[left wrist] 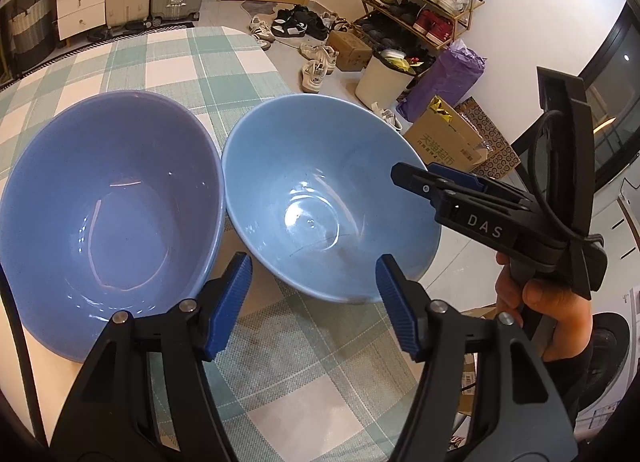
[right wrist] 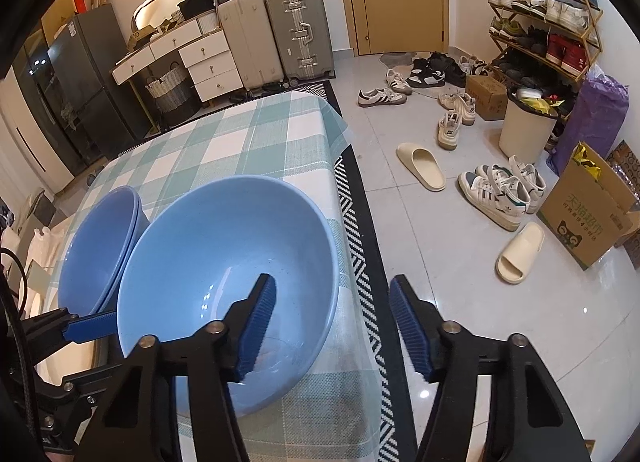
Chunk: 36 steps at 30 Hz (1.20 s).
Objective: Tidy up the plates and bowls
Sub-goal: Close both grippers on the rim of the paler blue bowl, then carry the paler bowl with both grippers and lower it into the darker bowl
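On the checked tablecloth (left wrist: 160, 62) a light blue bowl (left wrist: 320, 190) stands by the table's right edge, close beside a darker blue bowl (left wrist: 108, 202). In the right wrist view that darker one (right wrist: 100, 250) is a stack of nested bowls. My left gripper (left wrist: 312, 262) is open, its tips on either side of the light bowl's near rim without pressing it. My right gripper (right wrist: 332, 282) is open too. It straddles the light blue bowl's (right wrist: 224, 254) right rim, one finger inside and one outside, with a wide gap. It also shows from the side, right gripper (left wrist: 420, 178).
The table (right wrist: 240, 134) ends just right of the light bowl, above a striped rug (right wrist: 360, 222). The floor holds slippers (right wrist: 420, 166), sneakers (right wrist: 496, 194), a cardboard box (right wrist: 588, 214), a white bin (right wrist: 524, 130) and a shoe rack (right wrist: 544, 22). Suitcases and drawers stand behind.
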### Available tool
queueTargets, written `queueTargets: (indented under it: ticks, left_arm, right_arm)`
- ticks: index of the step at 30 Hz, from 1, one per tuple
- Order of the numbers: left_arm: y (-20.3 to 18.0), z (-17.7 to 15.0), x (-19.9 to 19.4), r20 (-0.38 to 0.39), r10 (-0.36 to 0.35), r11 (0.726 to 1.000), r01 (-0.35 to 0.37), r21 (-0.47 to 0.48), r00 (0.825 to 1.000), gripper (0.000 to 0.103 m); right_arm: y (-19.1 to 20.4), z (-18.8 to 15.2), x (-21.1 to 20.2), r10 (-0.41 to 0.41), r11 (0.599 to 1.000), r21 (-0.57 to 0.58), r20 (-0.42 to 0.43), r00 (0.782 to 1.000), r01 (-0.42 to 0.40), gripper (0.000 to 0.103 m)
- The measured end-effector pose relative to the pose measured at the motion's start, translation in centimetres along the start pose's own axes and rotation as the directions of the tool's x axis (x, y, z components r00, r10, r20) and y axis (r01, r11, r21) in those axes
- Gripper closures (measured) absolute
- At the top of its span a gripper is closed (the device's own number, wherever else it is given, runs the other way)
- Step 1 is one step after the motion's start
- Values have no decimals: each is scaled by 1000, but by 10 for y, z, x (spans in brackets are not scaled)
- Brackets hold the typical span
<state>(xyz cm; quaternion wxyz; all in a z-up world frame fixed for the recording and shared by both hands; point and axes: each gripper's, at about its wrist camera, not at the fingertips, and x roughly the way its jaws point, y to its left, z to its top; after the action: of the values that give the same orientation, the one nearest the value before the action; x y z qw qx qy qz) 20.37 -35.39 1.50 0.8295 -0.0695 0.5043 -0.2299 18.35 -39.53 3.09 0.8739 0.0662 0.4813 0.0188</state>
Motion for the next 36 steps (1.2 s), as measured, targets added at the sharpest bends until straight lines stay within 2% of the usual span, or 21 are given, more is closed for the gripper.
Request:
queueTargets:
  ticks: [9,12,16,18,36]
  left_arm:
    - [-1,1,5,4,31,999,-31,14,1000,49]
    - [1,2,6,5,45,999,-45,13,999,54]
    - [0,0,6,8,75,997,-75,25,997,67]
    - [1,-1,7,5,68,997,-69,26,998,70]
    - [-4,-3,9,12,62,997,-62,54,998,70]
  right_arm:
    - [0,1,6,20,1000,-1,3,1000,-20,68]
    - [2,1,6,13,1000,-8,7,1000,-13,75]
    - [6,0,5,6,1000,-28,12,1000,-5,87]
    - [7,0,4,-22,999,-36,17,1000,22,87]
    - [4,-8,-13,-40,999,-19,35,999,41,87]
